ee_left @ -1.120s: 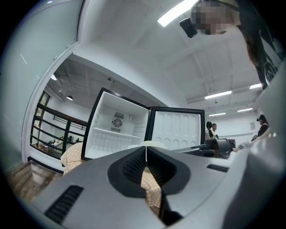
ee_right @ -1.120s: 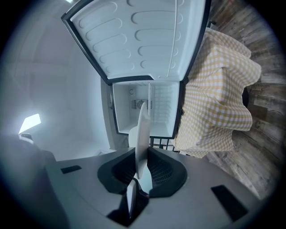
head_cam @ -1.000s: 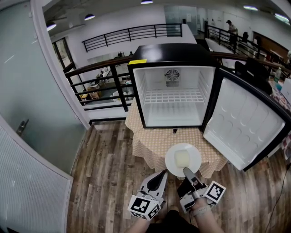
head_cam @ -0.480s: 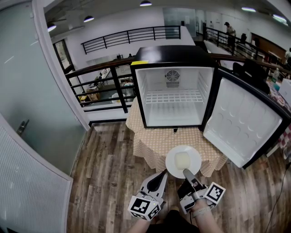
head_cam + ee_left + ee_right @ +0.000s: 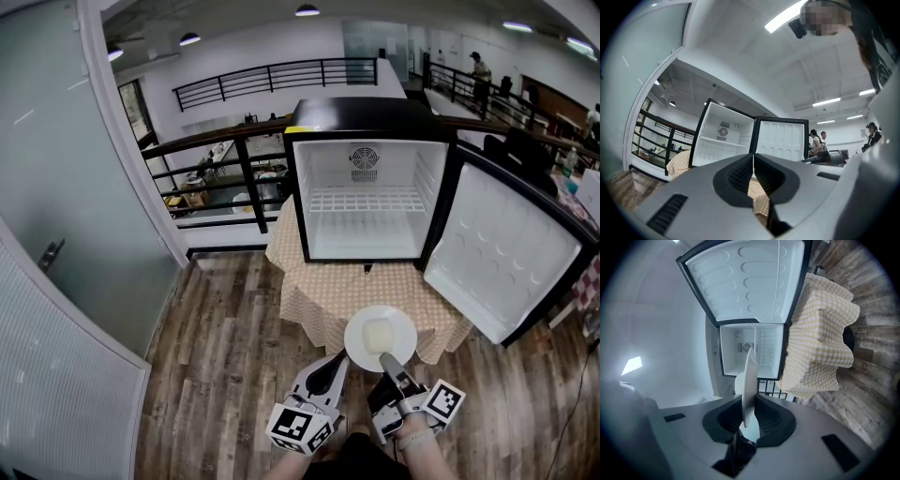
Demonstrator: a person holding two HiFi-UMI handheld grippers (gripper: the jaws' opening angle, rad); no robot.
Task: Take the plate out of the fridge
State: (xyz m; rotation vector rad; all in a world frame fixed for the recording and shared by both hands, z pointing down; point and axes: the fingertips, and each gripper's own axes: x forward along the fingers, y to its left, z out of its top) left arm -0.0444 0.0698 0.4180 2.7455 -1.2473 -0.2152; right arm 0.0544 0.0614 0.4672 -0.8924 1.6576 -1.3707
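A white plate (image 5: 380,339) with a pale yellow block on it hangs in front of the table, out of the fridge (image 5: 367,178). My right gripper (image 5: 388,360) is shut on the plate's near rim; in the right gripper view the plate (image 5: 749,380) shows edge-on between the jaws. The fridge (image 5: 750,351) stands with its door (image 5: 511,253) swung wide to the right and its inside bare except for a wire shelf. My left gripper (image 5: 328,372) is held low beside the right one, shut with nothing in it (image 5: 753,174).
The fridge stands on a small table under a checked yellow cloth (image 5: 328,295). A black railing (image 5: 220,173) runs behind it, with a glass wall (image 5: 66,216) at the left. Wood floor (image 5: 225,366) lies all around. People stand far back right.
The view has shifted slightly, so the fridge and plate sit a little further right and lower. The plate stays in the right gripper; both grippers keep their pose.
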